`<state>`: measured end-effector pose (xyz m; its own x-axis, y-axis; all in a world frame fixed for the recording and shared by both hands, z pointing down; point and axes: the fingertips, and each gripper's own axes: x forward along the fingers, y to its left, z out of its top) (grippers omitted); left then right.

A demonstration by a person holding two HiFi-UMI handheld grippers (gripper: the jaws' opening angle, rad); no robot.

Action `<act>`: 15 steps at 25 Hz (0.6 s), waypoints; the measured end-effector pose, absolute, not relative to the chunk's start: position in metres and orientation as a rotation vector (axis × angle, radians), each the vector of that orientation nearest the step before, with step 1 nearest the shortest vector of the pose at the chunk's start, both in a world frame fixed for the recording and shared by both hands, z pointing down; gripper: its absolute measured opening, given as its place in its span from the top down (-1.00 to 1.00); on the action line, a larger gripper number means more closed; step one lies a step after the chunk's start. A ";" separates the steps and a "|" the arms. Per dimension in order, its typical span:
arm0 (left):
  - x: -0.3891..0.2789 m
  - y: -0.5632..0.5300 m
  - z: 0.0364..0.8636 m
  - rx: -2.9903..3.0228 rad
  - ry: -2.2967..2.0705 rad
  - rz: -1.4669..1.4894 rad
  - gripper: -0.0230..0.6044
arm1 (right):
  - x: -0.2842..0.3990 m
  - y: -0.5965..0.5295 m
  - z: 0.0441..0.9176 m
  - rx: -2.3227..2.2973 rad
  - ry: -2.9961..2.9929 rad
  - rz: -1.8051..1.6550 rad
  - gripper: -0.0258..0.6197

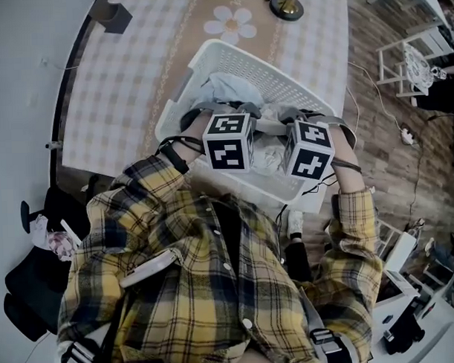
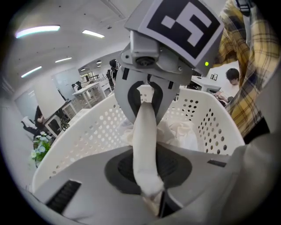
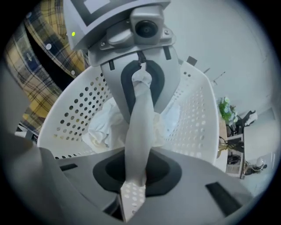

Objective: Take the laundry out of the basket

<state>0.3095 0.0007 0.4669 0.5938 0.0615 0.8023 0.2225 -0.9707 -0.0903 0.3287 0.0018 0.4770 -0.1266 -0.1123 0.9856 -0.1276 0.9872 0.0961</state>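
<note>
A white perforated laundry basket (image 1: 241, 65) stands on the table right in front of me, with pale crumpled laundry (image 1: 227, 88) inside. Both grippers hang over it side by side; their marker cubes (image 1: 228, 142) hide the jaws in the head view. A narrow white cloth (image 2: 145, 140) is stretched taut between the two grippers. My left gripper (image 2: 153, 197) is shut on one end. My right gripper (image 3: 129, 200) is shut on the other end, and the cloth (image 3: 138, 136) runs from it above the loose laundry (image 3: 103, 125) at the basket's bottom.
The basket sits at the near edge of a checked tablecloth (image 1: 127, 76). A dark round object (image 1: 286, 7) stands at the table's far end. A white rack (image 1: 412, 62) and a cable lie on the wood floor to the right. A black chair (image 1: 30, 288) is at my left.
</note>
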 end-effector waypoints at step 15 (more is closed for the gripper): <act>0.298 0.000 0.362 -2.714 0.034 -1.057 0.64 | 0.322 -0.005 0.365 0.690 -1.897 -0.064 0.64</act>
